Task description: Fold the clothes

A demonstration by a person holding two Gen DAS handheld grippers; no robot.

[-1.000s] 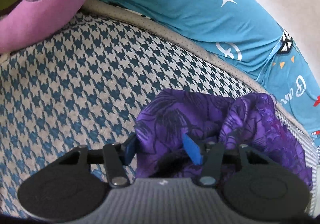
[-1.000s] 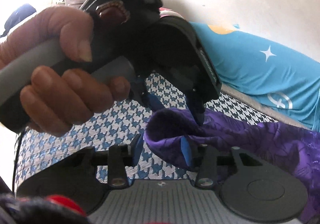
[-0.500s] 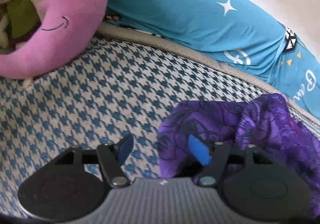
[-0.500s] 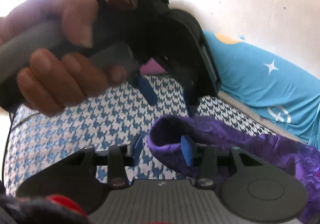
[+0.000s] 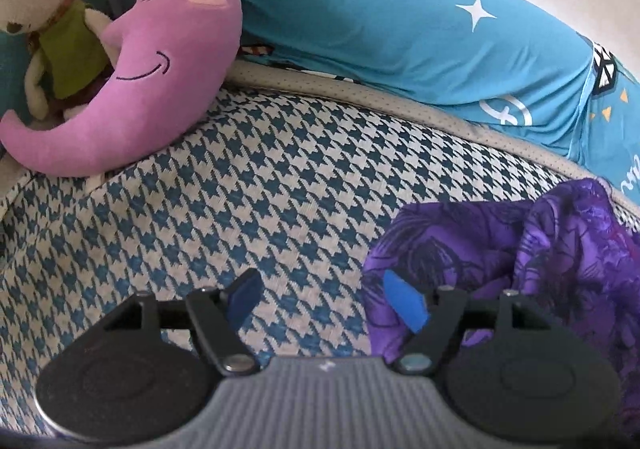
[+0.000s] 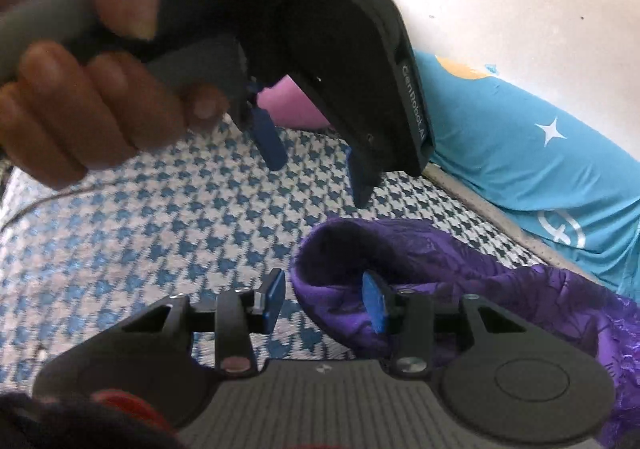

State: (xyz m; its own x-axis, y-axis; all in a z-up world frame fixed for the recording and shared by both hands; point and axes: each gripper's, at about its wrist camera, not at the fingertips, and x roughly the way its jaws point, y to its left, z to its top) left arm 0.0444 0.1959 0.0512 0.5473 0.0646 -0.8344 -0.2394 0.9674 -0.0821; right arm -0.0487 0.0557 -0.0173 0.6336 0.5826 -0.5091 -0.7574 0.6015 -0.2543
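Observation:
A crumpled purple patterned garment lies on the houndstooth bed cover, at the lower right of the left wrist view. My left gripper is open, with only the cover between its blue fingers; the cloth sits behind its right finger. In the right wrist view the garment shows a rolled fold at its left end. My right gripper is open, and that fold reaches into its gap, against the right finger. Held by a hand, the left gripper hangs open above the fold, clear of it.
A pink elephant cushion and a teddy bear lie at the far left of the bed. A long blue star-print pillow runs along the white wall behind the garment. Bare houndstooth cover stretches to the left of the cloth.
The left gripper has opened wider, let the purple cloth out of its gap and drawn up and to the left. The right gripper has stayed open at the fold.

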